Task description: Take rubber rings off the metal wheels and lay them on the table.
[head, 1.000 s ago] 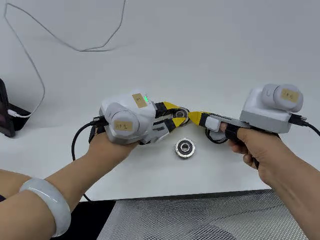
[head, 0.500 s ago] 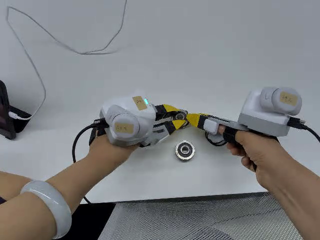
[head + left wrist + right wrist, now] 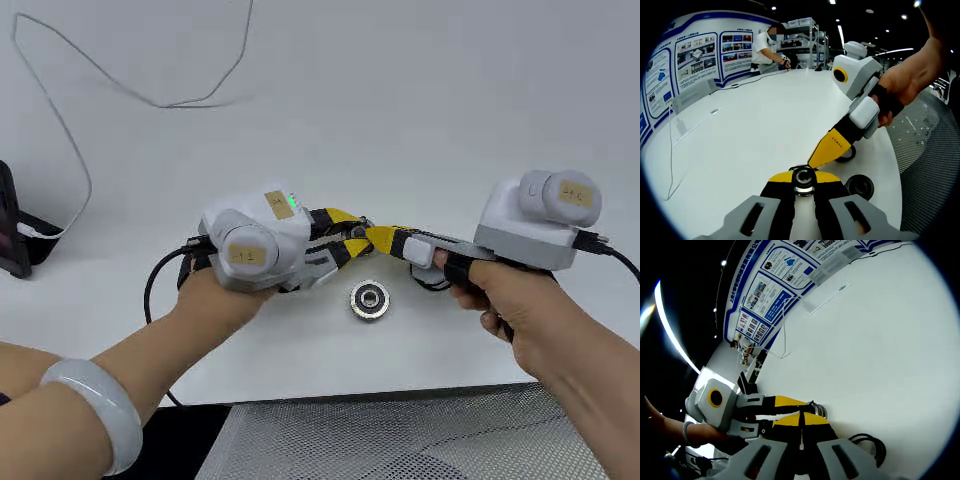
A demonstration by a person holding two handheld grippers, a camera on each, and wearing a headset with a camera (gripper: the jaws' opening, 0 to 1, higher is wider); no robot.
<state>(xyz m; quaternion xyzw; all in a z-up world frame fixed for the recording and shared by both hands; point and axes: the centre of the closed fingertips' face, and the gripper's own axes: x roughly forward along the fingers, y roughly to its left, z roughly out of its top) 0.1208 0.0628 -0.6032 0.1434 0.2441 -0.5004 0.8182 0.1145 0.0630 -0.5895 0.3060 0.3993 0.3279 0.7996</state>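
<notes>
My left gripper (image 3: 350,232) (image 3: 804,182) is shut on a small metal wheel (image 3: 804,174) (image 3: 820,411), held above the table. My right gripper (image 3: 373,238) (image 3: 802,417) comes in from the right, its yellow jaws together and their tips against that wheel's rim. Whether they pinch its rubber ring I cannot tell. A second metal wheel (image 3: 369,298) (image 3: 860,186) with a dark band lies flat on the white table (image 3: 420,120) just below both grippers. One loose black rubber ring (image 3: 430,281) (image 3: 845,155) (image 3: 868,445) lies on the table under my right gripper.
A thin grey cable (image 3: 130,85) loops across the far left of the table. A dark device (image 3: 12,225) with a cord stands at the left edge. The table's front edge (image 3: 400,388) runs just beneath my hands, with grey mesh below it.
My right gripper has moved left until its tips reach the wheel held in my left gripper. The left gripper and the wheel on the table have stayed put.
</notes>
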